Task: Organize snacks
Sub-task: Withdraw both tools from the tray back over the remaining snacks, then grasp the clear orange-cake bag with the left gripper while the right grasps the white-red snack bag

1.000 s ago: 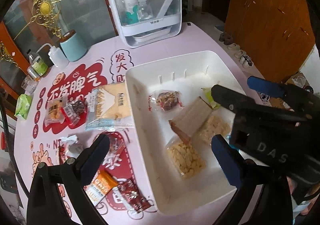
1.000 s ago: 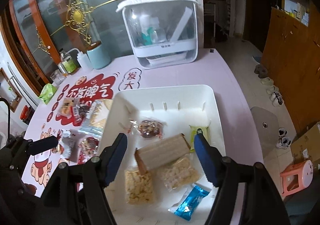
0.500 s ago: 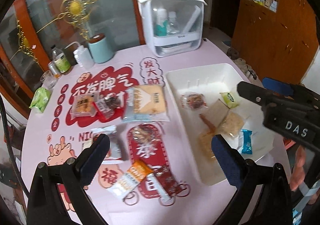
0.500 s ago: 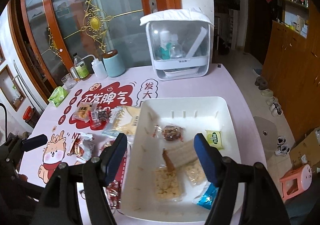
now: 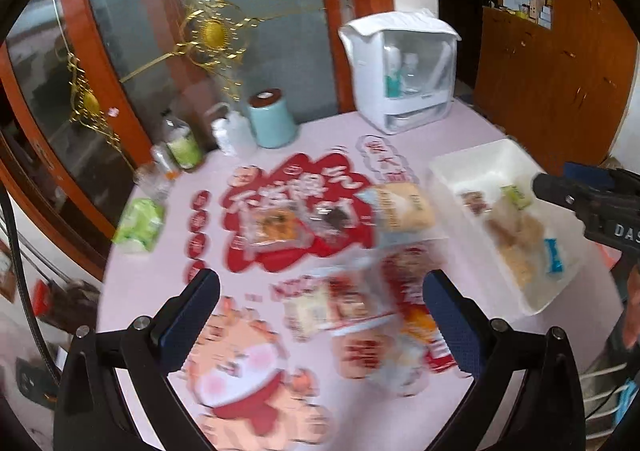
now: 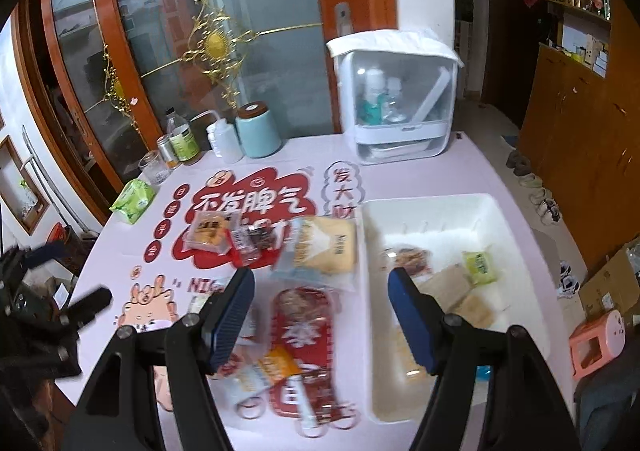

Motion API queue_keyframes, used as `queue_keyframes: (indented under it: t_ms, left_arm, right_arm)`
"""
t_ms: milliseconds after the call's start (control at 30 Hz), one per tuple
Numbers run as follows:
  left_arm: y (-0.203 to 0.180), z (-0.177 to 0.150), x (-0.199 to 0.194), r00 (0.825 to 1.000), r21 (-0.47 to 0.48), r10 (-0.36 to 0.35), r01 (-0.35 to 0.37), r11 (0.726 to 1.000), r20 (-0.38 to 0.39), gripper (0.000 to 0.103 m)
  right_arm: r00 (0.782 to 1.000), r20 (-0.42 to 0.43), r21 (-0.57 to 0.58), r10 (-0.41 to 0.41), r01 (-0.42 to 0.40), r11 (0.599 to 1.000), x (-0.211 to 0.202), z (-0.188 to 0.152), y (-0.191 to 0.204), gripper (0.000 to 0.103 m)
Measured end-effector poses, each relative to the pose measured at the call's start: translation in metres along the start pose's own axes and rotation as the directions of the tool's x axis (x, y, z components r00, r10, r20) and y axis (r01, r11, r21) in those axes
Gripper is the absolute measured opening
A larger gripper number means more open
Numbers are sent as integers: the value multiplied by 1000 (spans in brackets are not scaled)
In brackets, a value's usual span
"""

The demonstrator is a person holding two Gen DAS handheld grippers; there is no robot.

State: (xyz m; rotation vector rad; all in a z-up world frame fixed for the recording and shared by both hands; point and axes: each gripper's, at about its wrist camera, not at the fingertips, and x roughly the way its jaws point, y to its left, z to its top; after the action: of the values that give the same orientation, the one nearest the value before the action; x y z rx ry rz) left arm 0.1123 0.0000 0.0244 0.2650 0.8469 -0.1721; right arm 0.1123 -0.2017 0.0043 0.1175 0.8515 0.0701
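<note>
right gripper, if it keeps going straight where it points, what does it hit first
Probably the clear snack packet on the red print, lying between the open right gripper fingers. The white bin sits just to its right. Depth is uncertain.

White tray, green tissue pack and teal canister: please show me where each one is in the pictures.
White tray (image 6: 516, 211): right wrist view, far rim.
Green tissue pack (image 6: 134, 201): right wrist view, middle of wrapper.
Teal canister (image 6: 258, 133): right wrist view, side wall.
</note>
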Motion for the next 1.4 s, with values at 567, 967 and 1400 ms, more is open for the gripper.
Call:
queue_keyframes:
  t_ms: [567, 967, 1400]
  left_arm:
    - [140, 37, 83, 998, 294, 4, 16, 956, -68, 101]
    - [97, 42, 225, 970, 620, -43, 186, 762, -239, 101]
    - [54, 33, 327, 927, 772, -9, 318, 551, -375, 101]
  right_arm:
    - [959, -285, -37, 9, -20, 999, 129, -36, 102, 70]
    - [903, -429, -48, -9, -12, 999, 218, -66, 105, 70]
    - [893, -434, 27, 121, -121, 992, 242, -66, 110, 70]
